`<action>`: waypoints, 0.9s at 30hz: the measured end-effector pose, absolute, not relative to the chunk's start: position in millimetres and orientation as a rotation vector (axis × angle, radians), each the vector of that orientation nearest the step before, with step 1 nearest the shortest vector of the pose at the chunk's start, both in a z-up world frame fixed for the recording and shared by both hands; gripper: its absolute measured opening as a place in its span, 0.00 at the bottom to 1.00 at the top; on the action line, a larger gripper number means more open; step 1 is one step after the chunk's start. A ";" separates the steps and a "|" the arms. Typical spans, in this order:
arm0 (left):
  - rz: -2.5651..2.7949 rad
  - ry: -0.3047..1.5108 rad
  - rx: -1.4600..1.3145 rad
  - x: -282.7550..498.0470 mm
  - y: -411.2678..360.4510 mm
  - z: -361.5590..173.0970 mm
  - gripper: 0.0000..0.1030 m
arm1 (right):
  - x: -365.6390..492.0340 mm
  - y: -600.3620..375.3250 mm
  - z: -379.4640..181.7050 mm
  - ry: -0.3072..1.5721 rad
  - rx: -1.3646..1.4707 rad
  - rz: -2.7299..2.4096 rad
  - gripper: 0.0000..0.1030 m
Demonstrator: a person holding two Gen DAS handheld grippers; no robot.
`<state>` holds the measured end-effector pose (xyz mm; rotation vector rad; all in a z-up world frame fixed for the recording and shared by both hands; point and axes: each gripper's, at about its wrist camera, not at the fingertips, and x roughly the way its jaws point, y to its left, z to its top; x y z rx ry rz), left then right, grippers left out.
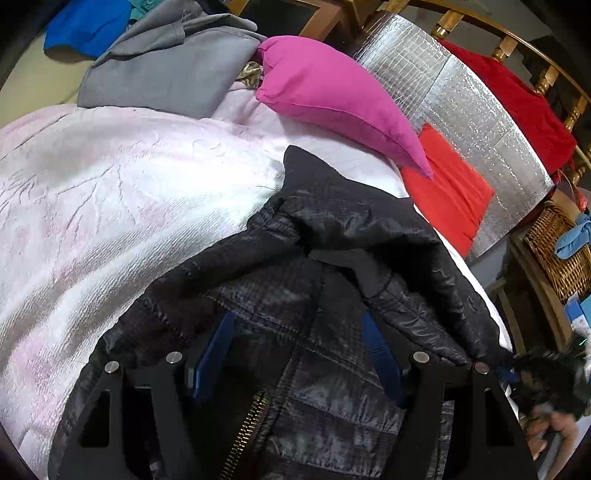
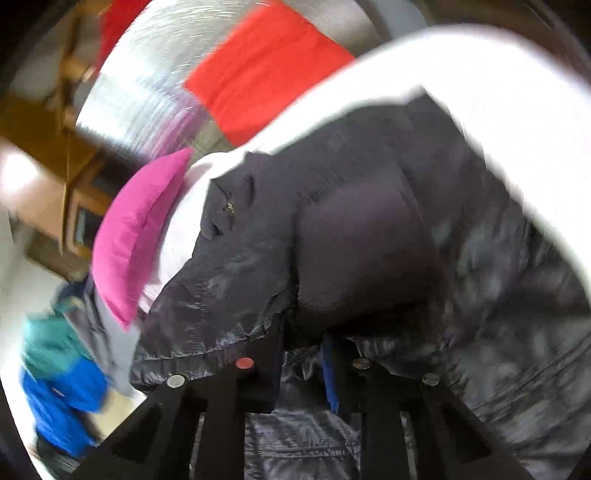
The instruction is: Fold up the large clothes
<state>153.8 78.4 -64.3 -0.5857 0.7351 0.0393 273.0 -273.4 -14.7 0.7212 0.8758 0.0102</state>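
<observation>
A dark quilted jacket (image 1: 325, 280) with a brass zipper (image 1: 243, 432) lies on a pale pink bedspread (image 1: 110, 206). My left gripper (image 1: 299, 332) hovers open over the jacket's front, blue fingers (image 1: 214, 354) spread wide, nothing between them. In the blurred right wrist view the jacket (image 2: 369, 240) bulges up close to the camera. My right gripper (image 2: 306, 354) has its fingers close together with jacket fabric draped over and between them; the tips are hidden.
A magenta pillow (image 1: 332, 96), a red cushion (image 1: 450, 195) and a silver foil panel (image 1: 461, 96) stand at the bed's head. Grey clothing (image 1: 166, 70) and a blue garment (image 1: 85, 29) lie at the far left. A wicker basket (image 1: 557, 251) sits at the right.
</observation>
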 end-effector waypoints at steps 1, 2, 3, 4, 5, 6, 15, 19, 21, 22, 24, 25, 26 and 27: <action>0.040 0.736 -0.583 154.3 77.7 -64.1 0.70 | 272.5 -267.4 2.8 0.843 0.647 0.009 0.18; 0.041 0.737 -0.577 154.6 76.6 -64.3 0.70 | 272.3 -262.8 19.3 0.810 0.591 0.008 0.18; 0.042 0.738 -0.574 155.0 76.2 -64.7 0.70 | 271.7 -259.2 36.6 0.768 0.534 -0.001 0.17; 0.041 0.738 -0.575 154.8 76.2 -64.8 0.70 | 267.1 -255.9 57.0 0.704 0.460 -0.023 0.17; 0.041 0.737 -0.577 154.8 76.7 -65.3 0.70 | 264.4 -254.7 68.2 0.660 0.404 -0.047 0.17; 0.041 0.737 -0.579 155.0 77.3 -65.5 0.70 | 260.0 -253.4 76.1 0.616 0.337 -0.077 0.17; 0.035 0.730 -0.611 155.1 84.8 -55.2 0.70 | 284.4 -283.8 -36.0 0.857 0.366 -0.123 0.18; -0.009 0.731 -0.618 172.8 81.9 -28.9 0.70 | 279.5 -288.9 -38.2 0.832 0.423 -0.089 0.18; -0.031 0.727 -0.552 191.7 70.2 -15.6 0.70 | 276.4 -295.3 -40.0 0.832 0.459 -0.073 0.18; -0.038 0.730 -0.515 202.4 63.2 -11.3 0.70 | 275.4 -298.6 -43.0 0.834 0.481 -0.063 0.18; -0.033 0.745 -0.439 227.5 48.9 -9.6 0.70 | 275.4 -299.9 -42.8 0.833 0.506 -0.047 0.18; -0.014 0.763 -0.395 240.9 42.8 -13.8 0.70 | 273.8 -299.9 -42.0 0.832 0.509 -0.039 0.18; 0.010 0.788 -0.360 250.2 38.2 -20.3 0.70 | 273.0 -299.9 -41.4 0.833 0.509 -0.030 0.18; 0.033 0.857 -0.303 265.6 31.8 -33.8 0.70 | 272.6 -304.4 -40.9 0.836 0.519 -0.016 0.20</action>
